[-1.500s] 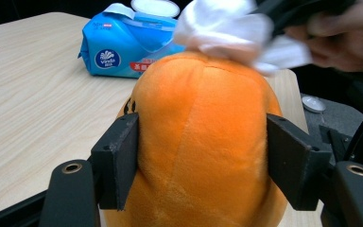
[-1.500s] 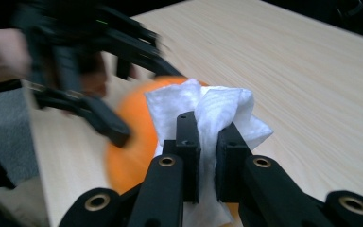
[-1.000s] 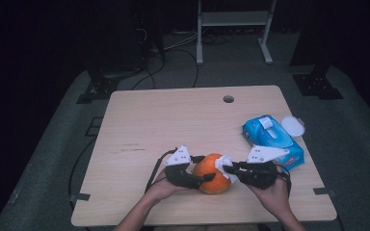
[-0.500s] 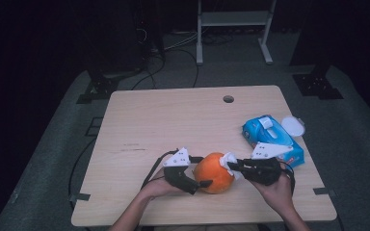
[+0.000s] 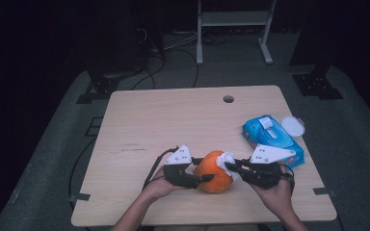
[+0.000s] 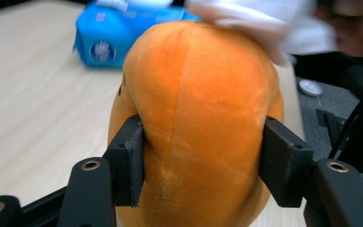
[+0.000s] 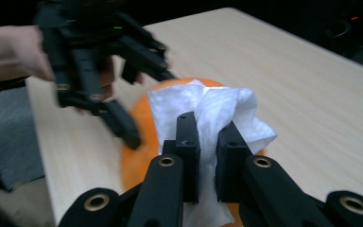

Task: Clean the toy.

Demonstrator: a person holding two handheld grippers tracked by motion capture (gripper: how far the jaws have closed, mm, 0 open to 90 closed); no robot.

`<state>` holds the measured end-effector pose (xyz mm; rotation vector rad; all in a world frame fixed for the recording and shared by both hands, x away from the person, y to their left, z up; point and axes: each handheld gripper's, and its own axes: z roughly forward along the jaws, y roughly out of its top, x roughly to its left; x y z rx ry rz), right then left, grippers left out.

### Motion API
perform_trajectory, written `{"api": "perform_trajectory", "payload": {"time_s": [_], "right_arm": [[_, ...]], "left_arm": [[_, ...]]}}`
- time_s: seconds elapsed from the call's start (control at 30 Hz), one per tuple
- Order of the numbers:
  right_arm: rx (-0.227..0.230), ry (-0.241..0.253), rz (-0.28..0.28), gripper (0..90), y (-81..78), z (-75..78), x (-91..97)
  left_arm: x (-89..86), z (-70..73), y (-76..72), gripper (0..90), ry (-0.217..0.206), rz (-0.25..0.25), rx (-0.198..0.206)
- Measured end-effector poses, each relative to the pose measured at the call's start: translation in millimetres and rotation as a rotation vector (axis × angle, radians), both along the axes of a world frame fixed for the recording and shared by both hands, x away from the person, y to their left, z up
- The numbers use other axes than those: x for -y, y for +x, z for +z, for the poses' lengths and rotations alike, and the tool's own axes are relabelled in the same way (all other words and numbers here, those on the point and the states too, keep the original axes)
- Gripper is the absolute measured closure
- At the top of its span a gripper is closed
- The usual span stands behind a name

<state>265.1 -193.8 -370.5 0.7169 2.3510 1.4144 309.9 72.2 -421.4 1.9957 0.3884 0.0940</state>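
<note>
The step in hand looks like wiping: the soft orange plush pumpkin-shaped toy [image 5: 214, 172] rests near the front edge of the pale wooden table [image 5: 173, 120], and the left gripper [image 6: 203, 163] has just been closing its jaws, which now press into the toy's sides and dent the fabric. The right gripper [image 7: 207, 137], jaws narrow, pinches a crumpled white wipe [image 7: 212, 113] and lays it against the toy's upper side. Next, I judge, the wipe must be drawn across the surface while the left grip keeps the toy from rolling. Both forearms come in low from the near edge, grippers pointing inward toward each other. A blue pack of wipes [image 5: 270, 139] lies to the right, its round white lid [image 5: 293, 126] beside it.
</note>
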Motion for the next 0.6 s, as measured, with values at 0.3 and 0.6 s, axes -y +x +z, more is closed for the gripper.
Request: {"api": "perform_trajectory", "payload": {"time_s": [0.3, 0.6], "right_arm": [[0.033, -0.065, -0.001, 81.6, 2.2, -0.5, -8.5], [-0.021, -0.052, -0.018, 81.3, 10.7, -3.4, 9.8]], "left_arm": [[14.6, -5.3, -14.1, 38.1, 0.024, -0.030, 0.080], [13.7, -12.1, -7.9, 29.0, -0.039, -0.028, 0.072]]}}
